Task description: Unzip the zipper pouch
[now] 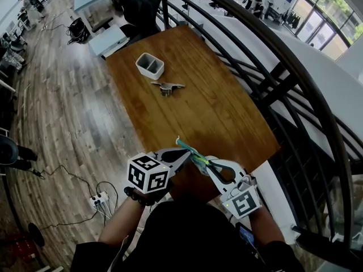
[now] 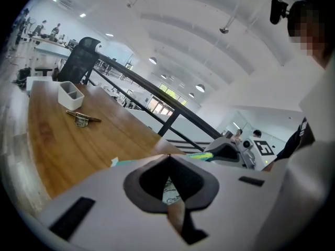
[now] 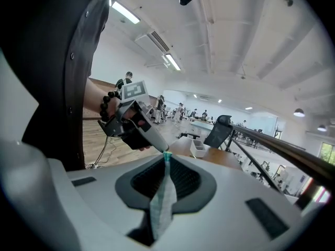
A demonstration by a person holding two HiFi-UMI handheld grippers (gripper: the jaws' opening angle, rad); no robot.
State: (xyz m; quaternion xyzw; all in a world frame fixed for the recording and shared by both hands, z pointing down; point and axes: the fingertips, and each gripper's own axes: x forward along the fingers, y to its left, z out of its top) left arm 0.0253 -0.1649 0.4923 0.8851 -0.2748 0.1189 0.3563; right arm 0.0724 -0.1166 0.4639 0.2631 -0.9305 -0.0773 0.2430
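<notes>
Claws both grip: our left claw (image 1: 183, 155) is pressed together on the zipper pouch (image 1: 196, 157), and our right claw (image 1: 209, 165) pinches its teal fabric. The pouch hangs between them over the table's (image 1: 187, 95) 6 o'clock edge, long axis running 10 to 4 o'clock. We judge that pulling apart along that line opens it.

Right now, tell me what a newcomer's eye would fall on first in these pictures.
First, the teal zipper pouch held over the near edge of the wooden table, pinched between the left gripper and the right gripper, both with fingers shut on it. Farther across the table stands a white two-compartment container with a small metal object beside it.
</notes>
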